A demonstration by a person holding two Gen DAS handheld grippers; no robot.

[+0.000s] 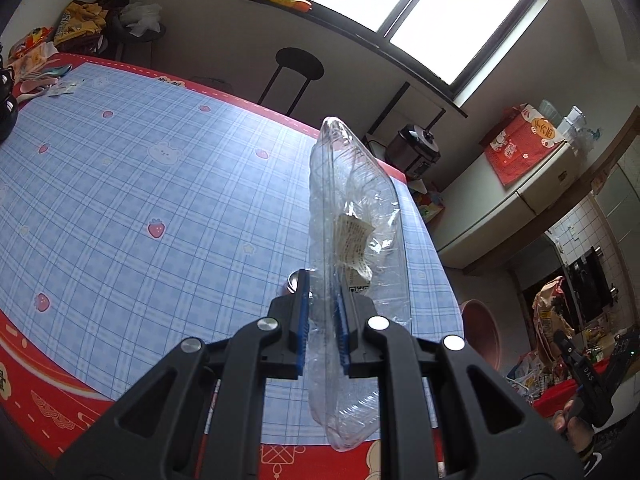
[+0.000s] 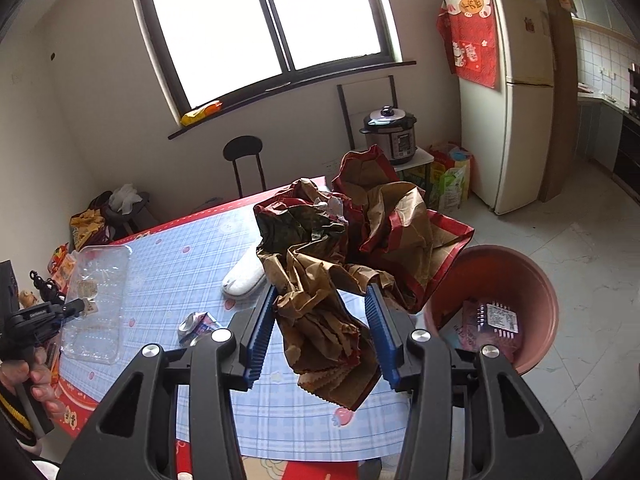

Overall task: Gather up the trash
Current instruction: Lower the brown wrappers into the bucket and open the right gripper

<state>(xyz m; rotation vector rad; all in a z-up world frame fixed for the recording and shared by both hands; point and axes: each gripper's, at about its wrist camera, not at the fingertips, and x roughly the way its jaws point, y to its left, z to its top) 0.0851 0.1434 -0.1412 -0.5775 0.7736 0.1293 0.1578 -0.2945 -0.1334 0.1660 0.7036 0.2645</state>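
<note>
My left gripper [image 1: 324,292] is shut on the edge of a clear plastic food tray [image 1: 352,184] with a paper label stuck inside, and holds it upright above the checked tablecloth [image 1: 140,184]. The same tray [image 2: 100,280] shows at the left of the right wrist view, lifted off the table. My right gripper [image 2: 322,292] is shut on a crumpled brown and red paper bag [image 2: 320,248], which hangs between its blue pads above the table's corner. A crushed can [image 2: 196,326] lies on the cloth between the two grippers.
A reddish round bin [image 2: 536,280] stands on the floor right of the table and holds a packet. A white object [image 2: 246,276] lies behind the bag. Beyond are a black stool [image 2: 243,148], a pressure cooker [image 2: 390,132] and a fridge [image 2: 520,120]. Clutter sits at the table's far left [image 1: 36,60].
</note>
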